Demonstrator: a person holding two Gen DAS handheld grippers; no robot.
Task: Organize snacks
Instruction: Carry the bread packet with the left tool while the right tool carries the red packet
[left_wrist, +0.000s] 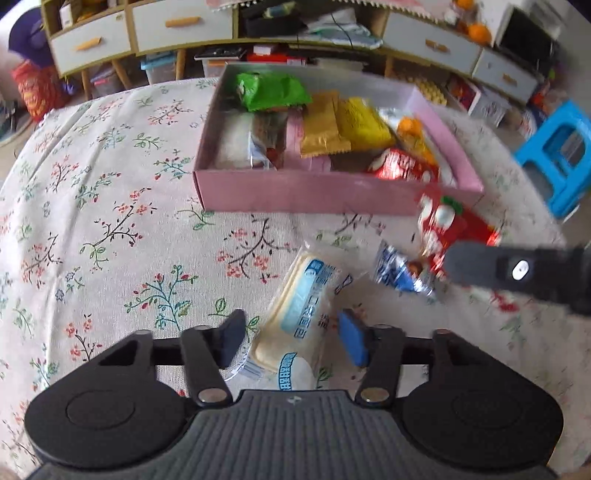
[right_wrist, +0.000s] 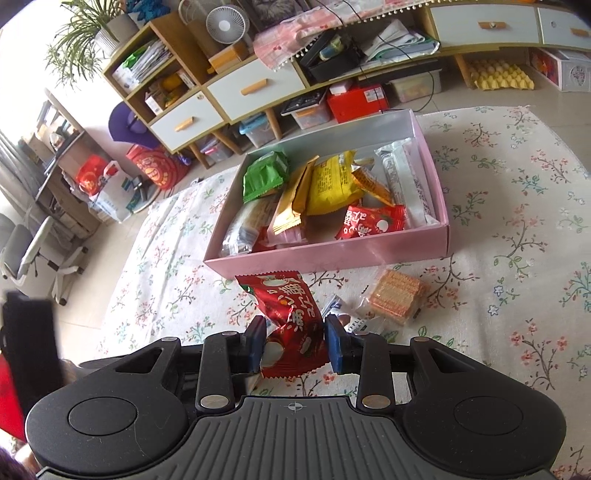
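Now, on the left side, the left gripper (left_wrist: 291, 339) points down at the floral tablecloth (left_wrist: 110, 221) with a pale cream snack packet (left_wrist: 295, 317) lying between its fingers. That packet is long and soft-looking, clear wrap with light blue printed panels, one end tucked under the gripper body. The blue pads stand spread either side of it, with a gap showing on both sides, so nothing is pinched. Ahead of those fingers, slightly left of centre, sits the pink box (left_wrist: 295, 192), open-topped and already crowded: a green packet (left_wrist: 273, 90) at the far end, a gold wafer packet (left_wrist: 321, 125) and a yellow packet (left_wrist: 364, 122) in the middle, a red one (left_wrist: 402, 166) near the front wall. To the right of the left fingers lies a small blue-and-silver wrapper (left_wrist: 399, 273) on the cloth.

Over to the right side, the right gripper (right_wrist: 295, 347) has its pads pressed onto a red snack packet (right_wrist: 291, 325). It is glossy red foil with white characters and round white fruit pictures, a zigzag crimp at each end, crumpled in at the waist where the pads squeeze it. It stands up from the fingers, its top edge reaching toward the front wall of the box, lifted clear of the cloth. Just right of the right fingers, a clear pack of square biscuits (right_wrist: 395, 299) lies on the cloth, with the blue-and-silver wrapper between it and the pads. From the left camera the same red packet appears blurred at far right, behind a dark gripper finger.
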